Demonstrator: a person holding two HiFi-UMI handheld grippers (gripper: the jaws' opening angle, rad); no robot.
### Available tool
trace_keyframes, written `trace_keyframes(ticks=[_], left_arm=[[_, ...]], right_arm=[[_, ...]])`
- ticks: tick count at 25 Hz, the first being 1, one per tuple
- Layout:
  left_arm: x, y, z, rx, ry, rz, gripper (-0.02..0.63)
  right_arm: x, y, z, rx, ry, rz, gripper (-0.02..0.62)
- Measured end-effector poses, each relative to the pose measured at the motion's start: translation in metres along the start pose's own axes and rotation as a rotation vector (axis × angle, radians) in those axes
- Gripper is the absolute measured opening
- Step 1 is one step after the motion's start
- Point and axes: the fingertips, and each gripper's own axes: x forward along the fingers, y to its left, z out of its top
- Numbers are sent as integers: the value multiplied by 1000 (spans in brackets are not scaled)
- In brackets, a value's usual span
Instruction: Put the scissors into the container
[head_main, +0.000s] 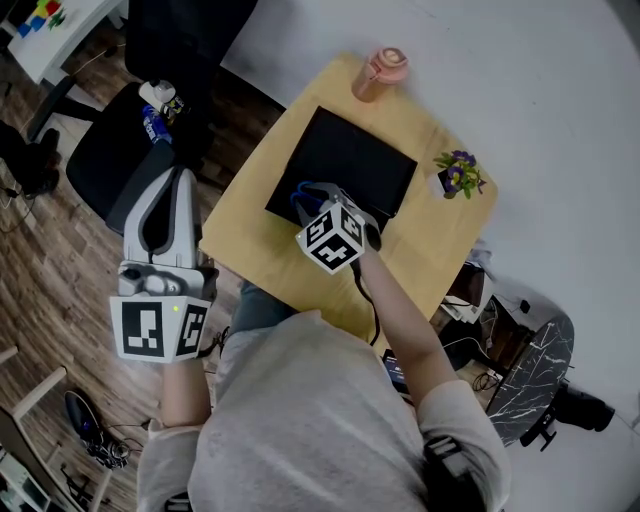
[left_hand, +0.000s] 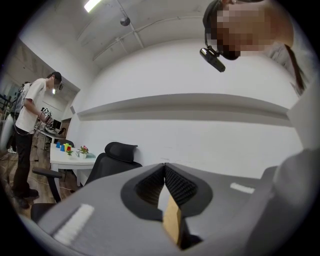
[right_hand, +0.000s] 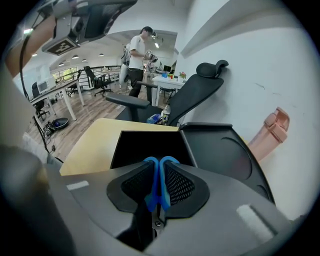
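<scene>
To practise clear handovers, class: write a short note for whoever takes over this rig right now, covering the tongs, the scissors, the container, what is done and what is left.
Right tongs: shut on the blue handles of the scissors, at the near edge of the open black container on the yellow table.
Left tongs: shut, empty, held off the table's left side.
Done: scissors gripped and at the container.
Left: lower them into the container, open the right tongs, draw back.
</scene>
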Motion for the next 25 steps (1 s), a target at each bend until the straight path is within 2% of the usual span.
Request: trace_keyframes(ticks=[14,20,25], left_arm=[[0,9,-6,-9,9,8,58],[-3,13,-5,-9,8,12,58],[-4,9,-2,0,1,-2,58]], right_arm=[[18,6,-15,-32,159,29,74],[19,6,-16,-18,165,35,75],[13,6,-12,28,125,38,75]])
